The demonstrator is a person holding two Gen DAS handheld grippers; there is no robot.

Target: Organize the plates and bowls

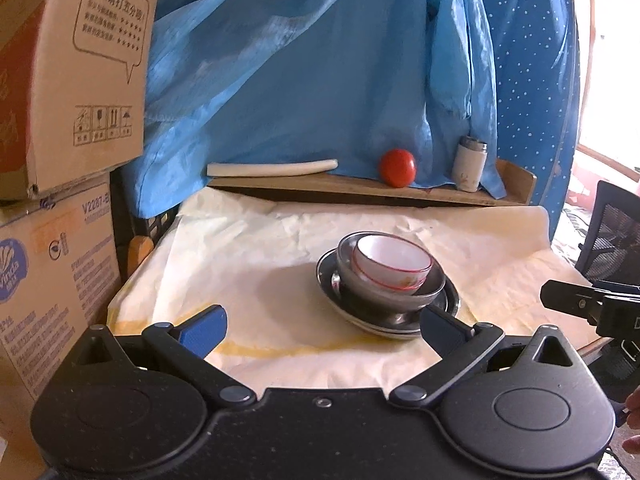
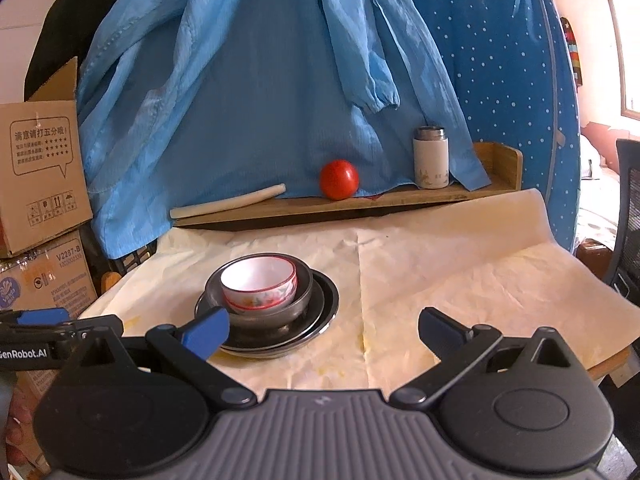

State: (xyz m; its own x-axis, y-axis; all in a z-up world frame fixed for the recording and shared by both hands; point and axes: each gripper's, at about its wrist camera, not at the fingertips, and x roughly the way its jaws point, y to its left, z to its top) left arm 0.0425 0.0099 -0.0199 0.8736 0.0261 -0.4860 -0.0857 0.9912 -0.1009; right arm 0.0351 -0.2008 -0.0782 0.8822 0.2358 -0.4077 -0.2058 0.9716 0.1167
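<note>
Right wrist: glossy ceramic bowl [image 2: 259,282] nests in round steel bowl [image 2: 304,300].

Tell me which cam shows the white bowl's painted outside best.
Right wrist. The white bowl faces it with the red-rimmed, patterned side wall clear above the metal bowl. In the left wrist view the white bowl sits tilted, mostly showing its inside; only a sliver of pattern shows.

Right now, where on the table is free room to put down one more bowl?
The paper-covered table is bare right of the plate stack, up to its right edge, and also between stack and wooden shelf. The shelf is crowded: tomato, white flask, white stick.
</note>
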